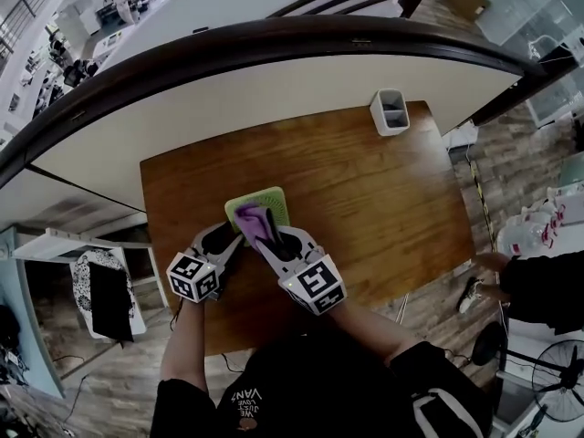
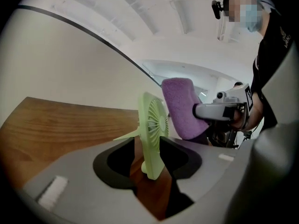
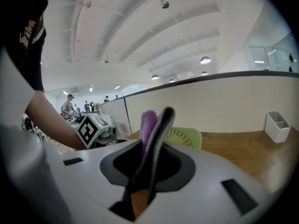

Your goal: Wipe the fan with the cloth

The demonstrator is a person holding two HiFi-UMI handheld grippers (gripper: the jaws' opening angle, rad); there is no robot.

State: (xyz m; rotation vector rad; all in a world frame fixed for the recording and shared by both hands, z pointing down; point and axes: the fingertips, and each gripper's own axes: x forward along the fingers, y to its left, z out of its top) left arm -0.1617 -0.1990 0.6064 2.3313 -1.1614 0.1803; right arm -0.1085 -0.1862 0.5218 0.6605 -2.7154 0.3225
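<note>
A small light-green fan (image 1: 266, 203) stands upright on the wooden table (image 1: 365, 190). In the left gripper view the fan (image 2: 152, 129) rises between the jaws of my left gripper (image 2: 152, 164), which stands open with gaps on both sides of it. My left gripper (image 1: 230, 241) sits just left of the fan. My right gripper (image 1: 266, 237) is shut on a purple cloth (image 1: 250, 217), whose folded end (image 2: 180, 106) hangs close against the fan's grille. In the right gripper view the cloth (image 3: 148, 125) sticks up from my right gripper (image 3: 145, 171), hiding part of the fan (image 3: 188, 137).
A white pen holder (image 1: 390, 112) stands at the table's far right edge. A curved white partition (image 1: 274, 80) rises right behind the table. A person's dark sleeve and hand (image 1: 538, 290) show at the right, and a floor fan (image 1: 557, 381) stands on the wooden floor.
</note>
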